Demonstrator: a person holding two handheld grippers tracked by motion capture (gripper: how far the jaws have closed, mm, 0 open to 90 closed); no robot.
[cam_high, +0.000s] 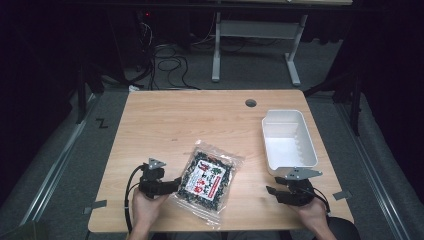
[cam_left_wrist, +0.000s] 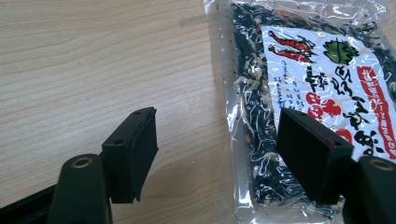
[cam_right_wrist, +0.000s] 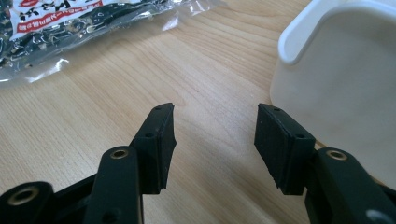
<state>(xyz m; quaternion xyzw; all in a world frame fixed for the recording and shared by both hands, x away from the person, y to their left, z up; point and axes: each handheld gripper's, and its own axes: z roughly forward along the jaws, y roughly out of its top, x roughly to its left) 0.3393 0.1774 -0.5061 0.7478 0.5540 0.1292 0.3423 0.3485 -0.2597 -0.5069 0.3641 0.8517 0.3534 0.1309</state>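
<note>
Both jaws stood wide and empty, the left gripper (cam_high: 172, 184) straddling the snack bag's (cam_high: 209, 180) near-left edge, where slick plastic could slip from a shallow pinch.

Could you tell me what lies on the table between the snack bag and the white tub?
Nothing: in the high view, bare wood separates the snack bag from the white tub.

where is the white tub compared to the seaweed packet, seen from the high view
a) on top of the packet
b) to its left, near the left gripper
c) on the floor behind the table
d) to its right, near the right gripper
d: in the high view the white tub stands on the table right of the seaweed packet, just beyond the right gripper, apart from the packet.
</note>
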